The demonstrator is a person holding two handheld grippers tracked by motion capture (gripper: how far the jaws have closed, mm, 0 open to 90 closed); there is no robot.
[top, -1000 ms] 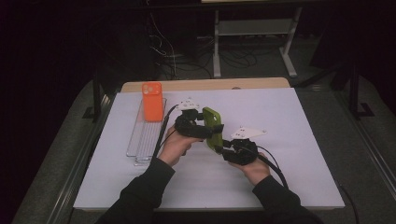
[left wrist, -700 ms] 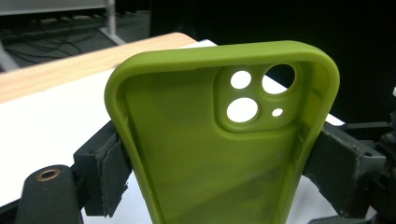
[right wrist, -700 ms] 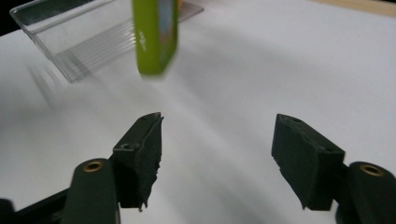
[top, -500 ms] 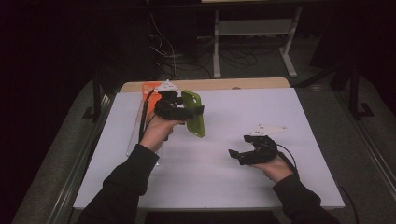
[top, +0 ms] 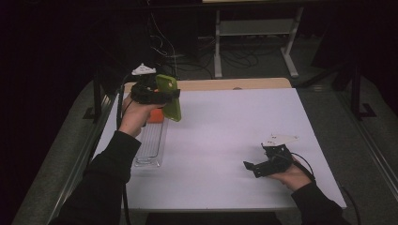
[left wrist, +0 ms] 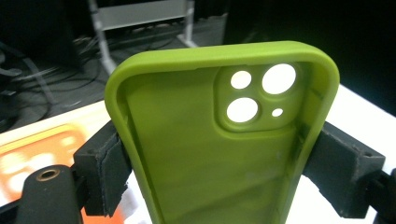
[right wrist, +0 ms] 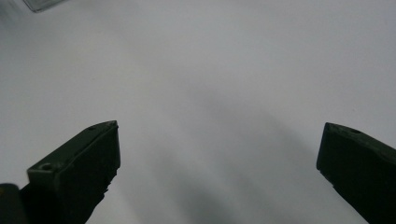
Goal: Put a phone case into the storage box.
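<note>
A lime-green phone case (top: 169,96) hangs in the air over the back left of the table, with my left gripper (top: 163,96) shut on its two long sides. In the left gripper view the case (left wrist: 219,140) stands upright between the black pads (left wrist: 109,172), its hollow inside and camera cut-out facing the camera. My right gripper (top: 253,168) lies low over the white table sheet (top: 225,136) at the front right. Its jaws have just been opening, and they stand wide apart (right wrist: 219,154) with nothing between them.
An orange block (top: 156,116) sits at the far end of a clear plastic tray (top: 151,145) on the table's left side, just below the raised case. A wooden strip (top: 234,84) runs along the table's back edge. Dark floor with cables lies beyond.
The two grippers were together at the table's middle around the case. My left gripper has carried the case left, back and upward. My right gripper has let go, opened and drawn off to the right.
</note>
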